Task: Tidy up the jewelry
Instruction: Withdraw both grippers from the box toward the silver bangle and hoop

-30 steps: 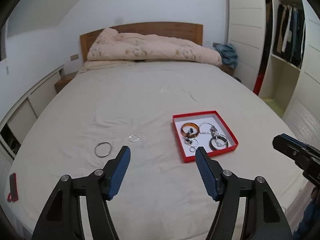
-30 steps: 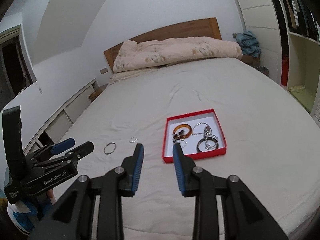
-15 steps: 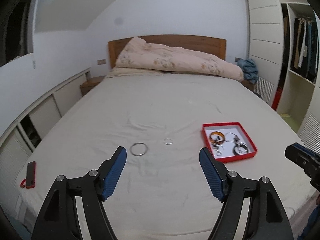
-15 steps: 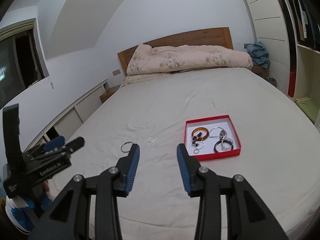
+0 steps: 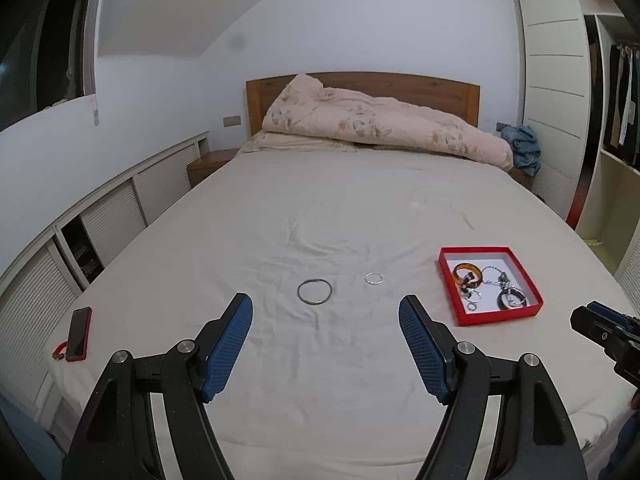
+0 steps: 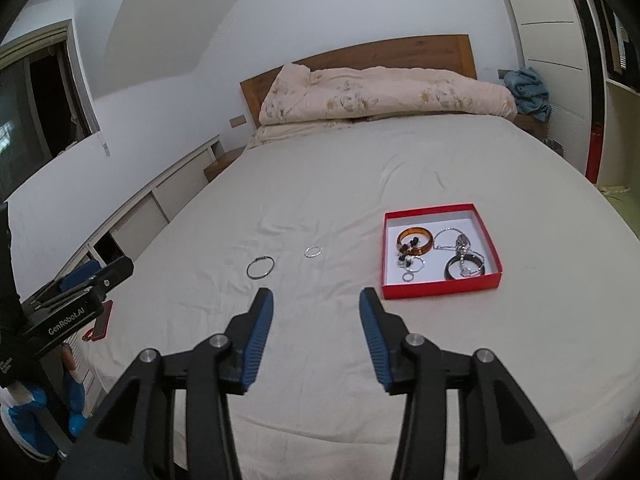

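Note:
A red tray [image 5: 531,307] [image 6: 440,291] lies on the bed sheet with an amber bangle [image 5: 469,270] [image 6: 414,240], a black bangle [image 6: 464,269], a silver chain and small rings inside. A dark metal bangle [image 5: 315,291] [image 6: 260,268] and a small silver ring [image 5: 374,278] [image 6: 313,251] lie loose on the sheet left of the tray. My left gripper [image 5: 325,336] is open and empty, held above the sheet short of the dark bangle. My right gripper [image 6: 316,324] is open and empty, short of the tray and rings.
A red phone [image 5: 79,333] [image 6: 102,322] lies near the bed's left edge. A rolled quilt [image 5: 384,124] lies at the headboard. Low cabinets run along the left wall, and a wardrobe [image 5: 616,120] stands at the right. The bed's front edge is just below both grippers.
Both grippers have pulled back and swung left; the tray and rings now sit farther off and more to the right. The right gripper's jaws have opened wider. The jewelry has not moved.

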